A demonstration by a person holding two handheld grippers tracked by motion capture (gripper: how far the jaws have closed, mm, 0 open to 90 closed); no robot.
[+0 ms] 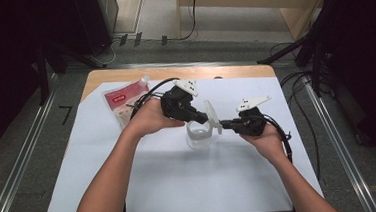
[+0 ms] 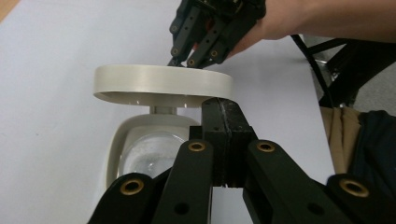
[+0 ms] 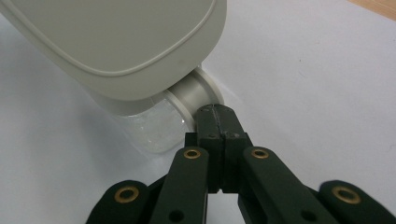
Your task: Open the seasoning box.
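Standing mid-table, the clear plastic jar [image 1: 198,134] has its cream hinged lid [image 2: 163,84] tipped up. The left gripper [image 2: 223,112], jaws shut empty, sits under the lid's edge; the right gripper [image 3: 217,116], jaws shut, touches the hinge opposite.

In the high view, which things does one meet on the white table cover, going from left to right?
Pouch → left gripper → clear jar with its raised lid → right gripper.
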